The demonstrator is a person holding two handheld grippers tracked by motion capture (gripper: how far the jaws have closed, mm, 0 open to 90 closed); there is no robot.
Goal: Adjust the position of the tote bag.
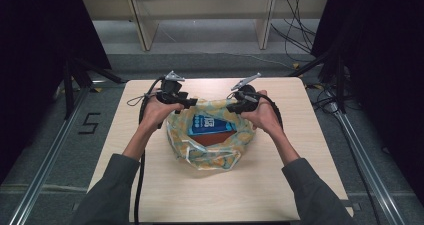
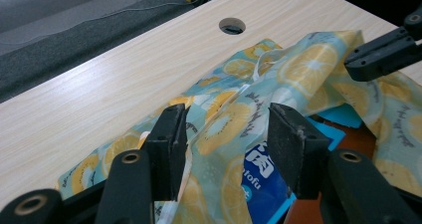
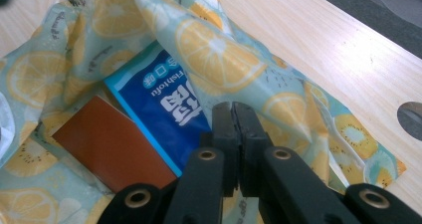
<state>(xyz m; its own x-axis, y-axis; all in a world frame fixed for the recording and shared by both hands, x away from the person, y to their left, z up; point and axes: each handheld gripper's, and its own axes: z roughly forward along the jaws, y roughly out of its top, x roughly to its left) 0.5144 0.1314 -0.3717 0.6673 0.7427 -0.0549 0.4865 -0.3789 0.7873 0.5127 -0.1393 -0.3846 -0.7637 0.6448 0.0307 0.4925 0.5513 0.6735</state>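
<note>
A soft bag (image 1: 215, 157) printed with lemon slices lies at the middle of the table, its mouth spread wide. Inside lie a blue packet (image 1: 210, 125) with white lettering and a flat brown item (image 1: 212, 141). My left gripper (image 1: 192, 103) is at the bag's left rim. In the left gripper view its jaws (image 2: 229, 134) stand open, with a loose fold of the bag (image 2: 303, 69) between them, not pinched. My right gripper (image 1: 231, 106) is at the right rim. Its jaws (image 3: 234, 109) are shut on the bag's fabric, just above the blue packet (image 3: 159, 104) and brown item (image 3: 114, 149).
The light wooden table (image 1: 150, 185) has a round cable hole (image 2: 232, 25) near its far edge. Black frame rails (image 1: 47, 160) run along both sides of the table. Cables lie on the floor at the back right (image 1: 295, 30).
</note>
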